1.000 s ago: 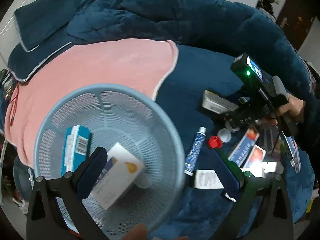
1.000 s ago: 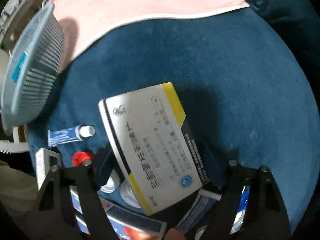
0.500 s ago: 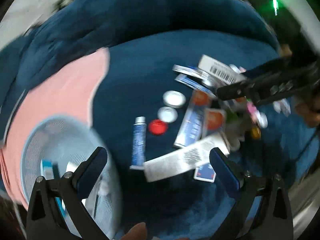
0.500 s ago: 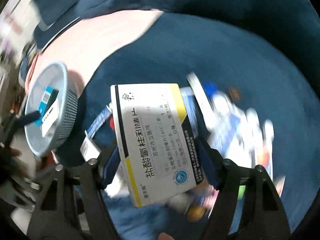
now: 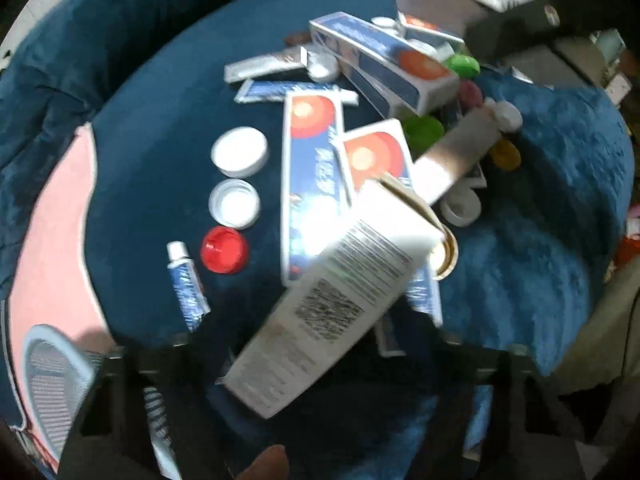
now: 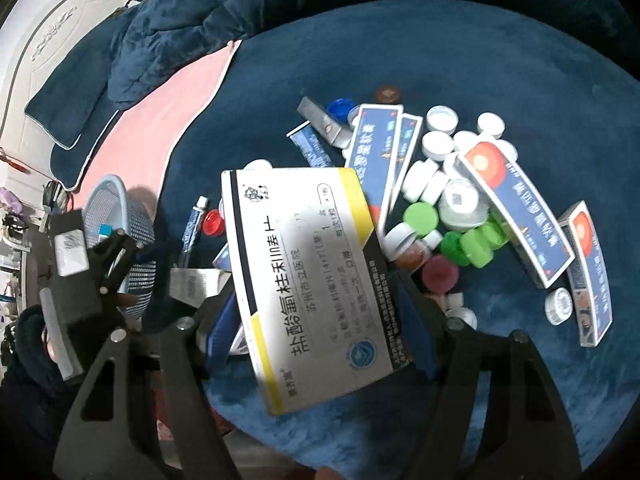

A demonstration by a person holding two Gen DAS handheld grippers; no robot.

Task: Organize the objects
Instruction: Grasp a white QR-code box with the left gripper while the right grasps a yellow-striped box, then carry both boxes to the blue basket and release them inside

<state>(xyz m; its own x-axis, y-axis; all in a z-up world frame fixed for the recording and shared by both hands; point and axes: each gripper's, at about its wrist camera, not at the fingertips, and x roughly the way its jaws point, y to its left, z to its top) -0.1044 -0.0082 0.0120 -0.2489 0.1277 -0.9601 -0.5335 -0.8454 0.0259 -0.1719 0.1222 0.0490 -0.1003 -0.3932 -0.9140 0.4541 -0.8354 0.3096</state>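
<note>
- Right fingers (image 6: 224, 332) are pinching the yellow box (image 6: 308, 280) by its long edges, face up to the camera. The grip looks solid, so I'd just keep it level on the way over.
- The label reads 盐酸氟桂利嗪片, with 苏州市立医院 in smaller print beside it. The rest is too small for me.
- Left fingers (image 5: 168, 368) have just been closing, and the white box (image 5: 320, 320) sits right between them. It's too blurry to tell if the pads are actually biting yet. I'd make sure both flat sides are caught before lifting, since it lies at a slant across the gap.
- That box shows a QR-type code and lines of fine print, none of it legible.
- Just past the left fingers and to their left are a small tube (image 5: 186, 284) and a red cap (image 5: 224, 250) on the blanket (image 5: 152, 128).
- The basket (image 6: 116, 216) is off to the left of the right fingers, at the edge of the pink towel (image 6: 160, 120). I'd guess both boxes go there.
- Beyond and to the right is the pile (image 6: 452, 200) of caps and blue-and-orange boxes. Their print is unreadable.
</note>
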